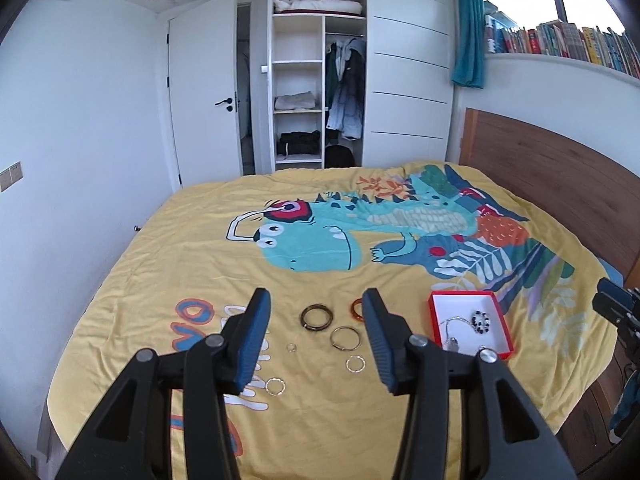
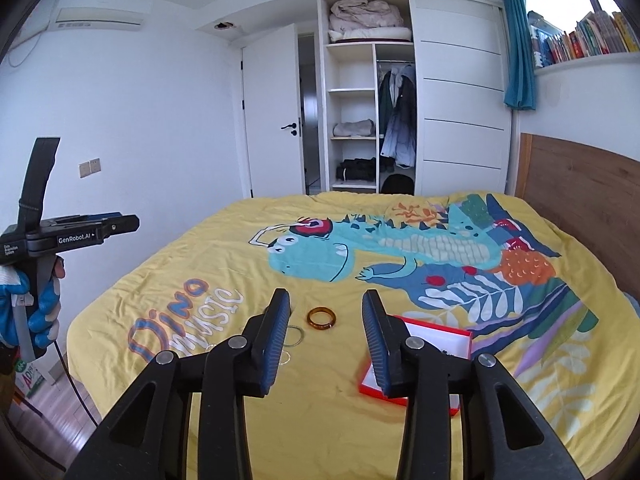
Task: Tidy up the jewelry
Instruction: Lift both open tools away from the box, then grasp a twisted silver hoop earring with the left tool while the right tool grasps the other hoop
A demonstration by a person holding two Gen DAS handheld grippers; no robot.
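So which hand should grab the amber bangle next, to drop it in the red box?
Probably right: the amber bangle sits between the right gripper's open fingers, red box alongside. The left gripper frames the dark bangle.

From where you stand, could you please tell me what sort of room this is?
Most likely a child's bedroom at home: a bed with a yellow dinosaur cover, an open wardrobe holding hanging coats and folded bedding, and a shelf of books under the window.

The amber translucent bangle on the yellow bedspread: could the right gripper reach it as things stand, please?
Probably yes: the amber translucent bangle lies uncovered ahead of the open, empty right gripper, apart from the red-rimmed box.
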